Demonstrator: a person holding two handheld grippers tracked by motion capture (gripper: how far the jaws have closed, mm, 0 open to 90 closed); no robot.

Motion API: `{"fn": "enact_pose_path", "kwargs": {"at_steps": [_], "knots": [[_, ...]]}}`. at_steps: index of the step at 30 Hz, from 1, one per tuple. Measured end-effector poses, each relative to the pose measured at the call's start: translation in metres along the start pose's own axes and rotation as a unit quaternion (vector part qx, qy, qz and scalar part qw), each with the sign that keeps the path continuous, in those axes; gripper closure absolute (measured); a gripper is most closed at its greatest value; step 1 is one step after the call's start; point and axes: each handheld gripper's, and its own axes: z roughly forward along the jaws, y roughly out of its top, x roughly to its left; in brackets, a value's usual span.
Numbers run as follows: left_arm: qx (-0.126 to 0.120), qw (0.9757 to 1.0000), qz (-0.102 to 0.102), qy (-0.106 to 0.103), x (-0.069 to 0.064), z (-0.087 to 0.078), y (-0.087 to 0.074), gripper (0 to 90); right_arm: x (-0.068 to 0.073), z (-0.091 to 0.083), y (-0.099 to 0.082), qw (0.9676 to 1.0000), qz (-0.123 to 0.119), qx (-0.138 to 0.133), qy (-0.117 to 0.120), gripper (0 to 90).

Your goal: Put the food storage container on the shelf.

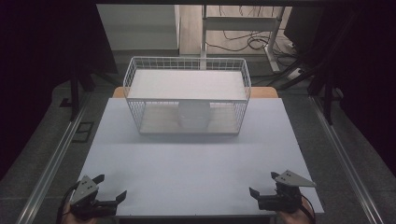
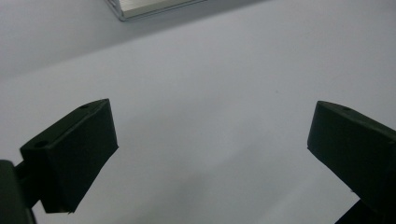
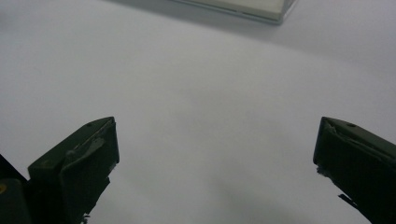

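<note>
A white wire rack (image 1: pixel 187 95) with two shelves stands at the far middle of the white table (image 1: pixel 196 163). A white rounded container (image 1: pixel 194 115) sits on its lower shelf. My left gripper (image 1: pixel 110 185) rests at the table's front left corner, open, with nothing between its jaws. My right gripper (image 1: pixel 264 183) rests at the front right corner, also open and holding nothing. In the left gripper view the left gripper (image 2: pixel 212 140) points over bare table toward the rack's base corner (image 2: pixel 140 8). In the right gripper view the right gripper (image 3: pixel 217 149) faces bare table, the rack's base edge (image 3: pixel 252 10) at the top.
Metal rails (image 1: pixel 56 158) run along both sides of the table. Behind the rack are a wooden strip (image 1: pixel 264 92), a desk frame (image 1: pixel 243 28) and cables (image 1: pixel 243 44) on the floor. A broad span of bare tabletop lies between the grippers and the rack.
</note>
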Motion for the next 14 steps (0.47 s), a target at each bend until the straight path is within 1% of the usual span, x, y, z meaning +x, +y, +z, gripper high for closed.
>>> {"fn": "enact_pose_path", "kwargs": {"at_steps": [2,3,4,5,6,8,9,11,14], "knots": [[-0.001,1.0,-0.005,0.002,0.002,-0.002,-0.003,0.7,-0.002,-0.002,-0.006,0.9999,0.005,0.008,-0.002,0.0],[0.0,1.0,-0.007,0.002,0.003,-0.002,-0.004,0.6,-0.003,-0.003,-0.012,0.9998,0.008,0.015,-0.006,0.0],[0.003,1.0,-0.009,0.001,0.003,-0.002,-0.006,0.6,-0.003,-0.003,-0.012,0.9998,0.008,0.015,-0.006,0.0],[0.007,0.9999,-0.009,-0.002,0.004,-0.001,-0.007,0.6,-0.004,-0.003,-0.017,0.9996,0.012,0.025,-0.009,0.0],[0.01,0.9999,-0.011,-0.003,0.004,0.0,-0.008,0.6,-0.004,-0.003,-0.017,0.9996,0.012,0.025,-0.009,0.0],[0.008,0.9999,-0.011,-0.002,0.004,-0.001,-0.008,0.4,-0.005,-0.003,-0.021,0.9991,0.017,0.037,-0.007,0.0],[0.01,0.9999,-0.012,-0.002,0.004,0.0,-0.008,0.4,-0.006,-0.002,-0.023,0.9988,0.02,0.046,-0.005,0.0],[0.013,0.9999,-0.011,-0.001,0.004,0.0,-0.008,0.4,-0.005,-0.003,-0.023,0.9988,0.022,0.042,-0.014,0.0],[0.015,0.9998,-0.009,-0.001,0.004,0.001,-0.007,0.5,-0.005,-0.002,-0.023,0.9986,0.019,0.046,-0.018,0.0]]}}
